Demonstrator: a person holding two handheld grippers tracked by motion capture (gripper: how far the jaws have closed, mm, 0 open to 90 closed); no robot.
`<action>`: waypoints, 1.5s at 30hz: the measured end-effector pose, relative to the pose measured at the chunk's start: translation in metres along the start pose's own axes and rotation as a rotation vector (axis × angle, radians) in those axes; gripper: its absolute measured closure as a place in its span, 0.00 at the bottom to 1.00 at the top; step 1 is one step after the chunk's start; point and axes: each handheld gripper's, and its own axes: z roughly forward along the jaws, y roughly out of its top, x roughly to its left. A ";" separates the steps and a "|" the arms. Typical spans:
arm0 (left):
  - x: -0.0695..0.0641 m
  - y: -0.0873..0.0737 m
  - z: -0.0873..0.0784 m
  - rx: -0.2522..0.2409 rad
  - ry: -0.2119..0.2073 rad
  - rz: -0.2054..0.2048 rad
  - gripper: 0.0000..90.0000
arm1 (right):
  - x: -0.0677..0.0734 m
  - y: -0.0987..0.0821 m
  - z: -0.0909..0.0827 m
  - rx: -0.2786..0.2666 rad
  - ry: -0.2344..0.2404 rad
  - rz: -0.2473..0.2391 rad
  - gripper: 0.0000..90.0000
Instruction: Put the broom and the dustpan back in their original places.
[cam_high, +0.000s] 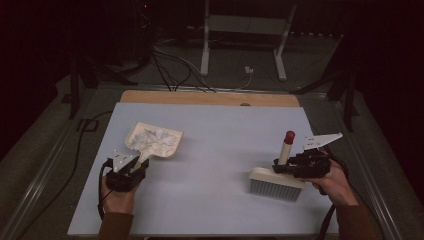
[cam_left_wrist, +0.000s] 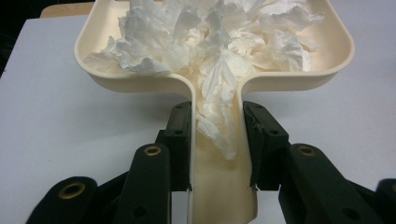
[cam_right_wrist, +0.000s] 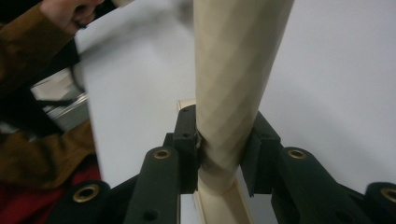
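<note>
The left gripper (cam_high: 134, 163) is clamping the dustpan (cam_high: 153, 140) full of paper (cam_high: 155, 136), the right gripper (cam_high: 280, 164) is gripping the brush (cam_high: 278, 181), likely awaiting emptying next.

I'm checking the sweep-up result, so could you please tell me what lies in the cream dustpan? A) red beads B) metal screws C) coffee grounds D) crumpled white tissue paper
D: the left gripper view shows the dustpan heaped with crumpled white tissue paper, one piece trailing down its handle between the left tongs.
</note>
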 end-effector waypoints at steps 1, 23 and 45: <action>0.000 0.000 0.000 0.001 0.002 -0.001 0.74 | -0.001 0.000 0.001 0.017 0.018 0.002 0.79; -0.001 -0.010 0.011 0.034 0.042 -0.027 0.74 | -0.022 -0.003 0.045 0.098 -0.382 0.097 0.69; -0.006 -0.014 0.035 0.064 0.133 -0.035 0.74 | -0.055 -0.012 0.082 0.136 -0.586 0.213 0.66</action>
